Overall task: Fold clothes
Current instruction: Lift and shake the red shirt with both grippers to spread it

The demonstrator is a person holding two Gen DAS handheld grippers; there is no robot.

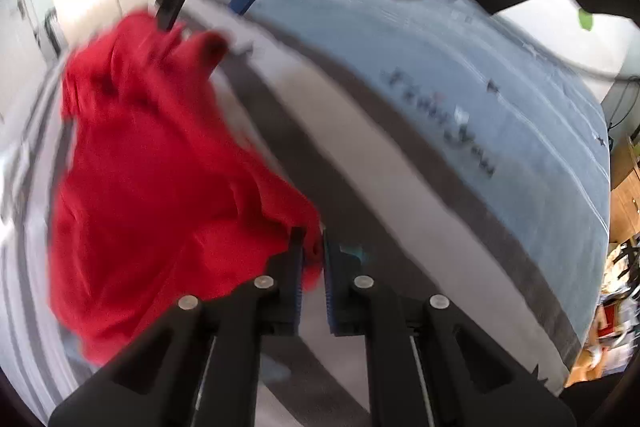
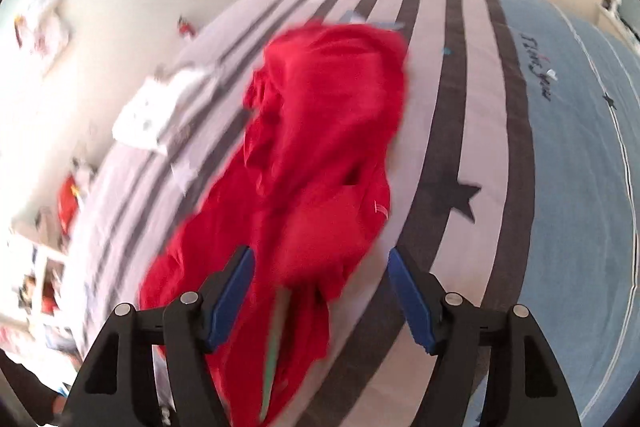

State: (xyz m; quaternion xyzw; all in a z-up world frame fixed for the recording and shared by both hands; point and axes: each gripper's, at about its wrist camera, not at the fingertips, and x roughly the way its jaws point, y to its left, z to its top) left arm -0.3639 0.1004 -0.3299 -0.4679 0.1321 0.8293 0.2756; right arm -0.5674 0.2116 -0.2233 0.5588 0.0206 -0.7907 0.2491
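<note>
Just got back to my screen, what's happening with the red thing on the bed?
A person is working a red garment on the striped bedspread with two handheld grippers. The left gripper is shut on an edge of the garment. The right gripper is open, jaws apart over the cloth. The garment is bunched up, not yet folded.

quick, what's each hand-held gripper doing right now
left hand-held gripper: shut on an edge of the red garment.
right hand-held gripper: open, holding nothing, above the red garment.
</note>
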